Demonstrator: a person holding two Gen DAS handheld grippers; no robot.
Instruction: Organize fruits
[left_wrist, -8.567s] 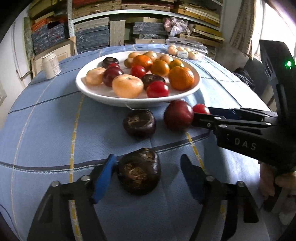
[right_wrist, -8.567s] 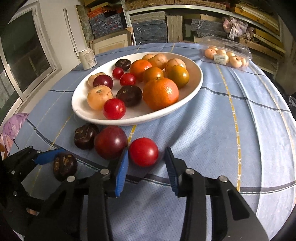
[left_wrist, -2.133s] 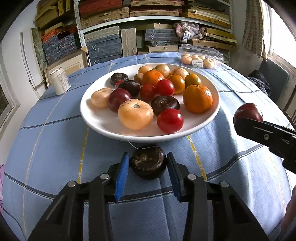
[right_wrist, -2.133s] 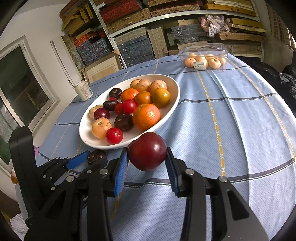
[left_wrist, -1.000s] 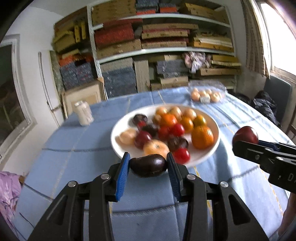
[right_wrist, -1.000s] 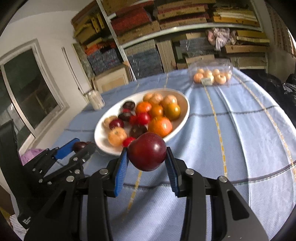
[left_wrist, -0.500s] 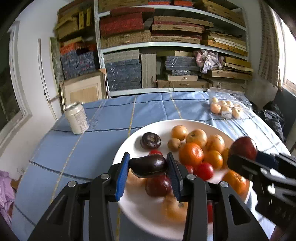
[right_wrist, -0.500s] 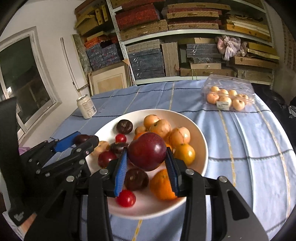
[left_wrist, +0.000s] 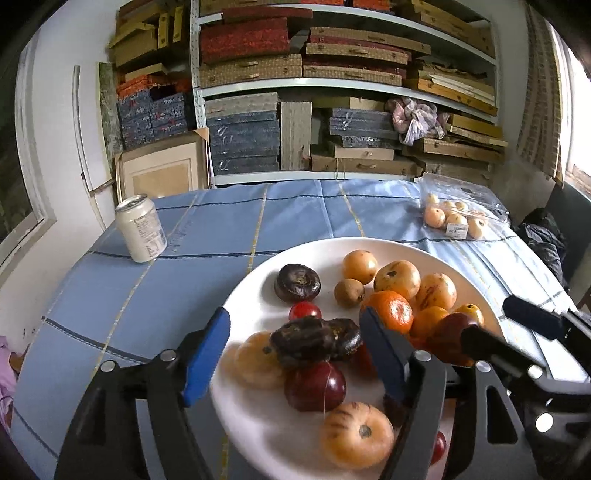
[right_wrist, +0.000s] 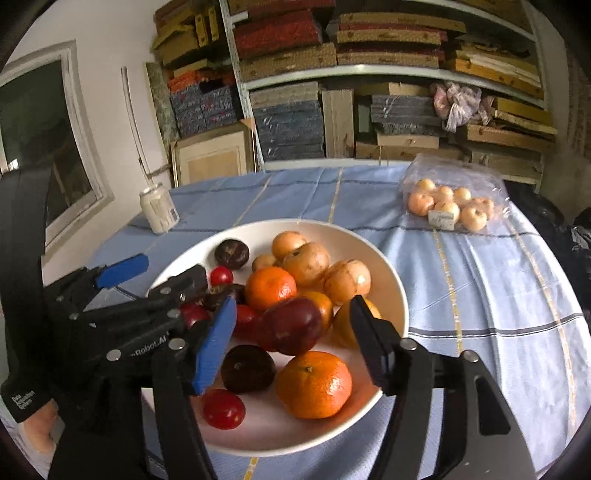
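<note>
Both fruits now sit over the white plate (right_wrist: 388, 280) instead of the cloth. My left gripper (left_wrist: 295, 350) is opening off the dark wrinkled fruit (left_wrist: 314, 341), my right gripper (right_wrist: 291, 332) off the red plum (right_wrist: 291, 325) at the pile's 6 o'clock. Release step; next, I back both away cleanly.

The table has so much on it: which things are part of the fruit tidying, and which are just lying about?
Part of the job:
- white plate piled with fruit
- dark fruit, between the opening jaws of the left gripper
- red plum, between the opening jaws of the right gripper

Lying about:
- drink can
- clear fruit pack
- shelves of boxes
</note>
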